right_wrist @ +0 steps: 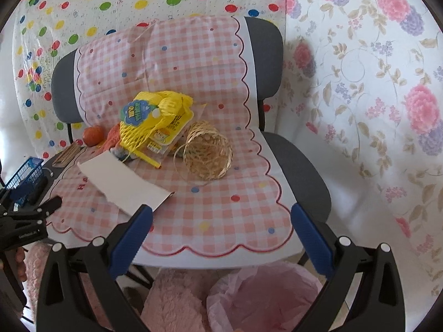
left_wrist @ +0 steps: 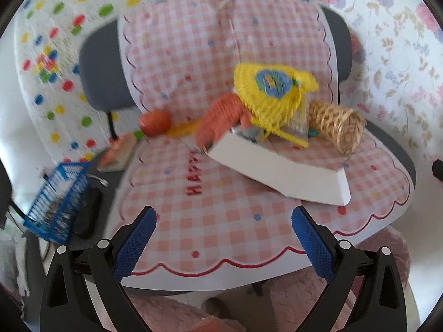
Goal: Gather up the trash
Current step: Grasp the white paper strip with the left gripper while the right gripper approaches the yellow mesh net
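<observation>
A grey padded chair (right_wrist: pixel 299 166) draped with a pink-and-white checked plastic cloth (right_wrist: pixel 221 207) carries the litter: a yellow mesh net bag (right_wrist: pixel 155 116), a flat white cardboard piece (right_wrist: pixel 121 185), a tipped woven straw basket (right_wrist: pixel 206 150) and an orange ball (right_wrist: pixel 93 135). Dotted and floral sheets hang behind. A pink-lined bin (right_wrist: pixel 263 298) sits below the seat's front edge. The left gripper (left_wrist: pixel 224 243) and right gripper (right_wrist: pixel 221 242) hover with jaws released, holding nothing.

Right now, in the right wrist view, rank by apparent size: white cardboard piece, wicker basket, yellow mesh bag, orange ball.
1. white cardboard piece, though it lies nearest the camera, which inflates it.
2-3. yellow mesh bag and wicker basket: look about alike, so unranked.
4. orange ball, clearly smallest.
</observation>
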